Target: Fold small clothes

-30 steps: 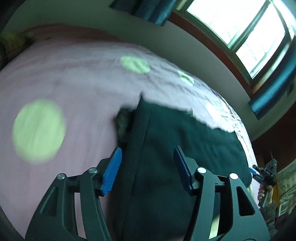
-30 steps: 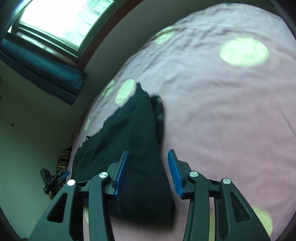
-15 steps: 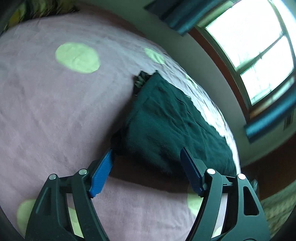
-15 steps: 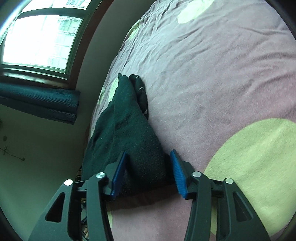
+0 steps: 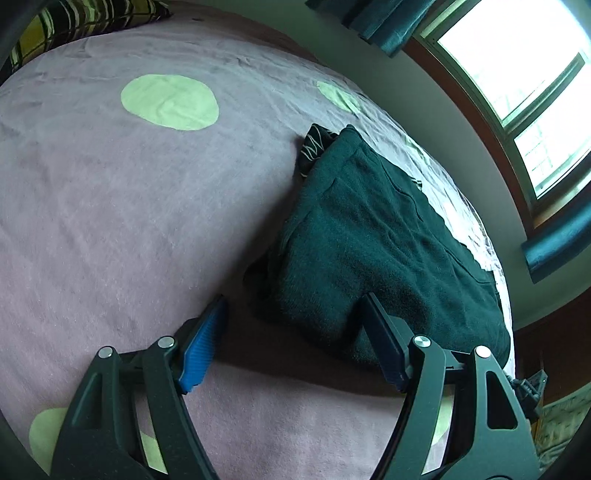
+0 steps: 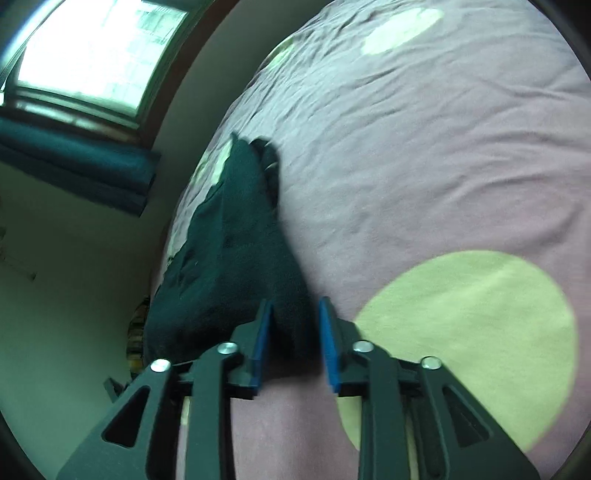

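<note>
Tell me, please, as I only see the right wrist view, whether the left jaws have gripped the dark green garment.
Observer: No, the left gripper is open, its jaws wide either side of the dark green garment at its near corner.
Operator: What is the dark bit at its far end?
Observer: A black cloth with pale zigzag lines, tucked underneath.
Operator: Anything further away?
Observer: A plaid pillow at the far edge of the bed.

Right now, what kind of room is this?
Most likely a bedroom. A bed with a pink sheet dotted green fills the view, a striped pillow sits at its far end, and a window with teal curtains stands beside it.
</note>
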Available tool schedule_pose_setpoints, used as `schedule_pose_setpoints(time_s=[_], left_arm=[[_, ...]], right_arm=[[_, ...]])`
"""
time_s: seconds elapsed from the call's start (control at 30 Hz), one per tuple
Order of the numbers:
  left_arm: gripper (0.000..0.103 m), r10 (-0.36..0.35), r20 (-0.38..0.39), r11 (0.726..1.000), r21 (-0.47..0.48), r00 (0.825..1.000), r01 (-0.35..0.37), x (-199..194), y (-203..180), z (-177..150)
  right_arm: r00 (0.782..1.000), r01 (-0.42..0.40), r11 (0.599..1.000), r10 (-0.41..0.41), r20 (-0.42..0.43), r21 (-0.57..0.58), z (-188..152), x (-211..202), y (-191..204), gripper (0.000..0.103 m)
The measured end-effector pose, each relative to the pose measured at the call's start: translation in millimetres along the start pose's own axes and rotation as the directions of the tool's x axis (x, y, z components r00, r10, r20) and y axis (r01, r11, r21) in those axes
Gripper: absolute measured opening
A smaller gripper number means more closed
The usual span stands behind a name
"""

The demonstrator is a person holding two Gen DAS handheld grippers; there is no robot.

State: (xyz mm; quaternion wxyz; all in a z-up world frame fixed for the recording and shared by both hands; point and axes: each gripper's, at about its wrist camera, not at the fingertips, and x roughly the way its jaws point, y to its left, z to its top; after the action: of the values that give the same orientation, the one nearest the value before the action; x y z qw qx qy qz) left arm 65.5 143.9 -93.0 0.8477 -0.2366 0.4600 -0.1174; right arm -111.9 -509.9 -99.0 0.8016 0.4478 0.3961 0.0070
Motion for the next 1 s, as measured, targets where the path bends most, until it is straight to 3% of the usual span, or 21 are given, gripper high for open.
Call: schedule_pose_setpoints(time_s=[0.07, 0.1, 0.17, 0.3, 0.43, 0.47, 0.53, 0.57, 0.6, 0.63, 0.7, 0.77, 0.9, 1.0], left_arm=[[0.073, -0.017, -0.001, 1.0, -0.011, 1.0, 0.017, -1, 4, 0], [0.073, -0.02, -0.002, 1.0, -0.013, 1.0, 0.02, -2, 4, 0], [0.073, -0.021, 0.0, 1.0, -0.015, 1.0, 0.021, -2, 4, 0], [0.073, -0.024, 0.003, 1.0, -0.013, 1.0, 0.024, -3, 4, -1], [0.073, -0.042, 0.001, 0.999, -0.029, 0.999, 0.042, -5, 7, -1], [0.073, -0.046, 0.001, 0.998, -0.03, 0.999, 0.046, -6, 8, -1], [0.073, -0.054, -0.001, 0.998, -0.029, 0.999, 0.054, -7, 9, -1], [0.073, -0.057, -0.006, 0.998, -0.026, 0.998, 0.057, -7, 9, -1], [0.073, -0.059, -0.01, 0.998, -0.025, 0.998, 0.058, -7, 9, -2], [0.073, -0.066, -0.015, 0.998, -0.025, 0.998, 0.065, -8, 10, -2], [0.073, -0.077, -0.01, 0.997, -0.024, 0.997, 0.077, -13, 8, -2], [0.073, -0.096, 0.0, 0.995, -0.039, 0.995, 0.096, -17, 9, -1], [0.073, -0.12, 0.033, 0.991, -0.049, 0.992, 0.122, -28, 10, 4], [0.074, -0.109, 0.03, 0.993, -0.041, 0.994, 0.11, -30, 11, 5]], right_arm=[[0.99, 0.103, 0.995, -0.104, 0.094, 0.009, -2, -20, 13, 0.033], [0.986, 0.106, 0.994, -0.103, 0.128, -0.014, -4, -26, 26, 0.033], [0.992, 0.023, 0.998, -0.014, 0.127, -0.066, -10, -25, 55, 0.033], [0.982, -0.188, 0.955, 0.185, -0.033, -0.229, -38, 20, 147, 0.039], [0.947, -0.305, 0.914, 0.26, -0.191, -0.267, -60, 86, 196, 0.04], [0.941, -0.312, 0.911, 0.258, -0.219, -0.269, -64, 105, 201, 0.042], [0.951, -0.229, 0.932, 0.153, -0.267, -0.282, -72, 143, 199, 0.042], [0.953, -0.178, 0.94, 0.091, -0.288, -0.291, -75, 158, 195, 0.029], [0.967, -0.105, 0.936, 0.017, -0.255, -0.335, -78, 166, 192, 0.009], [0.974, -0.069, 0.932, -0.014, -0.227, -0.355, -78, 165, 191, 0.008], [0.961, -0.12, 0.957, 0.046, -0.271, -0.264, -69, 162, 184, 0.008], [0.947, -0.155, 0.97, 0.092, -0.308, -0.187, -59, 159, 182, 0.015], [0.951, -0.199, 0.955, 0.134, -0.28, -0.219, -56, 143, 200, 0.047], [0.951, -0.212, 0.954, 0.151, -0.271, -0.211, -46, 157, 210, 0.048]])
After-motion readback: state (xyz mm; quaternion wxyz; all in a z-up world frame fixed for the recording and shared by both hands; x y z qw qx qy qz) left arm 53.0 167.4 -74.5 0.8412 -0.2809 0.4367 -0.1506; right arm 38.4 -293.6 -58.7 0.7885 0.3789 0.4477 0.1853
